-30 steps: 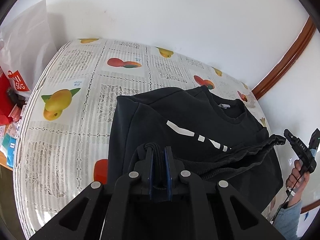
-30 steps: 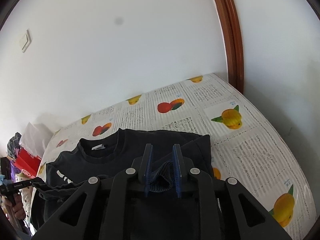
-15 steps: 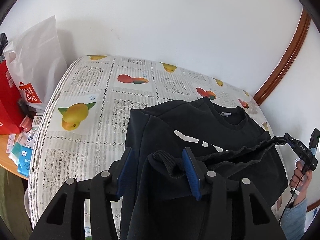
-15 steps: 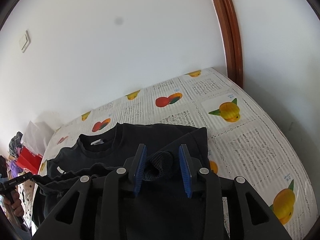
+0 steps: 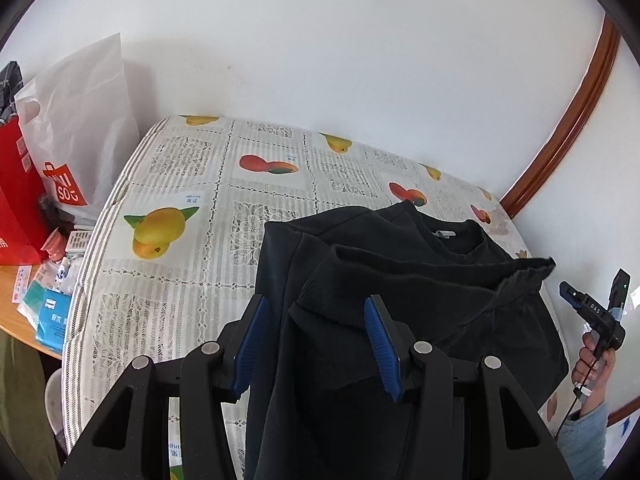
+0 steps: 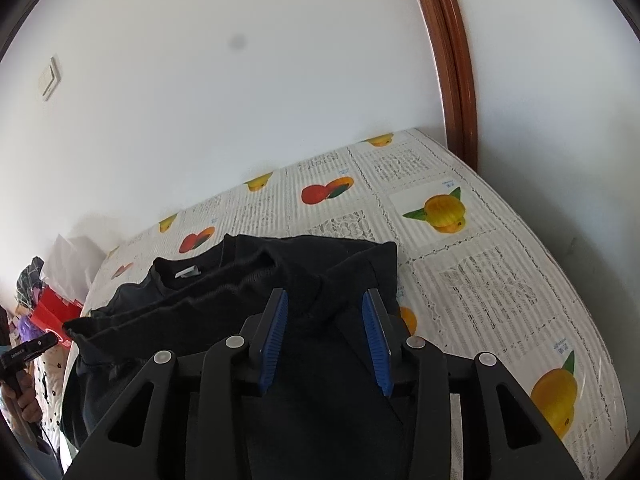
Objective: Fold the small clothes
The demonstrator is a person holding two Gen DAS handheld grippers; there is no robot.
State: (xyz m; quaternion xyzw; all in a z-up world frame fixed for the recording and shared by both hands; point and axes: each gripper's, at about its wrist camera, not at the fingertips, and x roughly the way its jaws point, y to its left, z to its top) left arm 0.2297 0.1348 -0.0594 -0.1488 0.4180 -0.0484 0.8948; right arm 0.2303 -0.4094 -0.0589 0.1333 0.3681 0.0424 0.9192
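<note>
Black sweatshirt (image 5: pixel 400 280) lies folded on the bed (image 5: pixel 192 184), toward its near edge. Left tongs (image 5: pixel 316 344) gape around the ribbed hem without pinching. Only the left view shows the white bag (image 5: pixel 80 132); only the right view shows the wall switch (image 6: pixel 50 77), and right tongs (image 6: pixel 326 340) opening, cloth loose between.

**Colours I've got on screen**

Black sweatshirt (image 5: pixel 360 240), plain, grey neck label. Cloth on table (image 5: pixel 192 184): white/grey lace-look squares w/ yellow mango + red-orange fruit prints, striped edge. My gripper pads (image 5: pixel 250 344) blue, bodies black. White bag (image 5: pixel 80 120) w/ red logo; red bag (image 5: pixel 16 200) beside it. Wall white, trim (image 6: pixel 452 80) red-brown wood.
</note>
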